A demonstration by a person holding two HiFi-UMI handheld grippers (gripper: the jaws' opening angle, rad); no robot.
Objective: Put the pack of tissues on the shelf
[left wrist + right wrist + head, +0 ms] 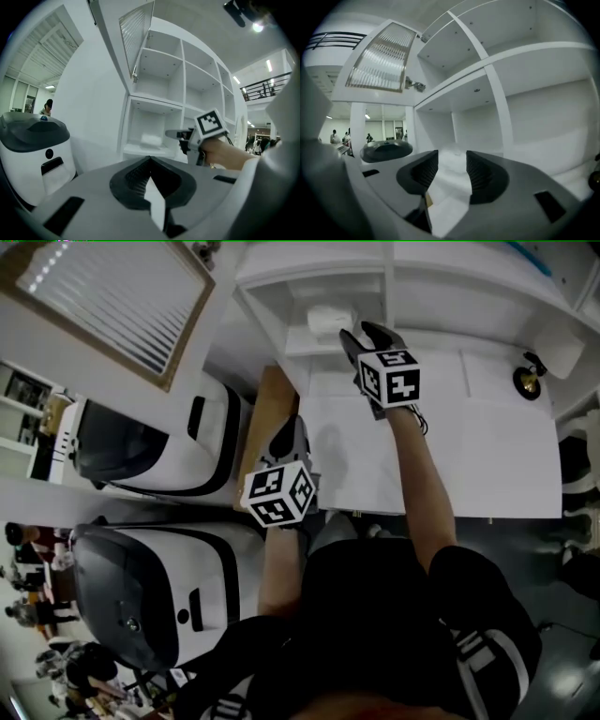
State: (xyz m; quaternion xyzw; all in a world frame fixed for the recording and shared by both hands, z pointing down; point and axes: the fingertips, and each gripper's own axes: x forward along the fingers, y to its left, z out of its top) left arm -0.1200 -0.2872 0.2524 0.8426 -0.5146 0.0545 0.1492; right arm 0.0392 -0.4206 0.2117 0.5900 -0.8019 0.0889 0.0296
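Note:
The white pack of tissues [328,319] lies on the floor of a lower compartment of the white shelf unit [309,282]. In the left gripper view the pack [151,139] rests flat there, apart from both grippers. My right gripper [362,335] is open just in front of that compartment, and nothing sits between its fingers. In the right gripper view [452,171] the blurred white pack [451,151] shows just beyond the jaws. My left gripper [291,435] hangs lower and to the left, shut and empty [150,161]. The right gripper [180,135] also appears in the left gripper view.
A ribbed-glass cabinet door [112,301] stands open at upper left. Two white-and-black machines [141,451] [141,587] stand left of the white counter [487,465]. A small black-and-gold object [528,381] sits at the counter's back right. People stand far off at the left.

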